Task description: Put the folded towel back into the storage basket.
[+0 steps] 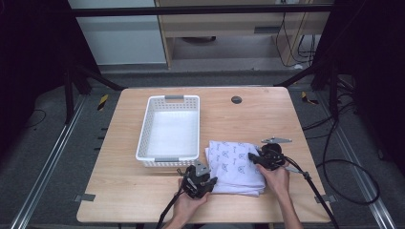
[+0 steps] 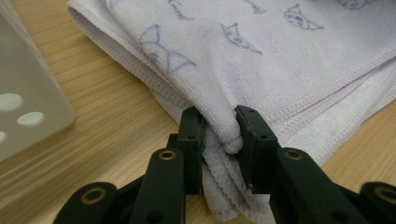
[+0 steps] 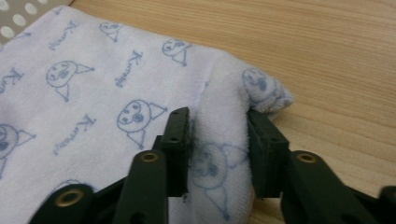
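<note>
High view: both tongs are clamped on the folded towel (image 1: 237, 167), left tongs (image 1: 199, 183) at its near corner, right tongs (image 1: 262, 159) opposite. Soft, light, floppy; pinch hems.

Light wooden table (image 1: 143, 191) on grey floor (image 1: 43, 157); metal floor rails (image 1: 45, 167) either side, black cables (image 1: 344, 162) at right, wooden cabinet (image 1: 229, 28) behind.
</note>
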Tool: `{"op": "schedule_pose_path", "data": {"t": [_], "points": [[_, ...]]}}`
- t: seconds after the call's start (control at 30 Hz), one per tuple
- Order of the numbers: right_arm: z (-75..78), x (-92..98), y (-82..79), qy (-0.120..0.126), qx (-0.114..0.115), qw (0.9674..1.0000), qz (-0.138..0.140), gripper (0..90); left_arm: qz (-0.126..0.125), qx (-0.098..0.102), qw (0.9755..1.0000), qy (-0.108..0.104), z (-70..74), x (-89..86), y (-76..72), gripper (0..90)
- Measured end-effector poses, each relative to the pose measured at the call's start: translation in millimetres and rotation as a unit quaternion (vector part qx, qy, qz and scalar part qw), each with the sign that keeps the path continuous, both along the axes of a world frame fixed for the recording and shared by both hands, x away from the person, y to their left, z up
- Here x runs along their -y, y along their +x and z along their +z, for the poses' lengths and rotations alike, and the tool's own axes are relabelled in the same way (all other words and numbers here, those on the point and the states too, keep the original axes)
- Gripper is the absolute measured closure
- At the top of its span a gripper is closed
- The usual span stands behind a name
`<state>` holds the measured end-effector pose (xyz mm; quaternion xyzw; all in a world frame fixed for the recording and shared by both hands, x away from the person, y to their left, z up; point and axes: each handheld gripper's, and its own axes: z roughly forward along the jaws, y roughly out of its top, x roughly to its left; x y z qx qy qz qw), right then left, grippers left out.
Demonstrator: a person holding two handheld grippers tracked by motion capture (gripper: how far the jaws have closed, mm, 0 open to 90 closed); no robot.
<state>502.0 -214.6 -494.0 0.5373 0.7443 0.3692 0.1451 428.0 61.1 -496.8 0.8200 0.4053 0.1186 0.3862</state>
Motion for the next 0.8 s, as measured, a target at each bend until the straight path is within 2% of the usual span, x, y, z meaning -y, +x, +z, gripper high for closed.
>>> {"op": "schedule_pose_path", "data": {"t": [0.07,0.2,0.53,0.8], "points": [[1.4,-0.2,-1.0,0.001,0.003,1.0,-0.002,71.0,-0.001,-0.002,1.0,-0.005,0.5,-1.0,0.5,73.5],[4.7,-0.2,-3.1,0.0,0.012,0.9999,0.0,73.8,-0.001,-0.005,0.9998,-0.019,1.9,-3.9,0.9,74.6],[23.9,4.6,-14.4,0.016,0.049,0.9985,0.02,74.2,-0.011,0.003,0.9993,-0.035,14.2,-7.4,-2.6,75.4],[39.3,10.5,-26.0,0.032,0.075,0.9965,0.021,74.1,-0.021,0.015,0.9987,-0.044,25.3,-7.7,-8.2,75.4]]}}
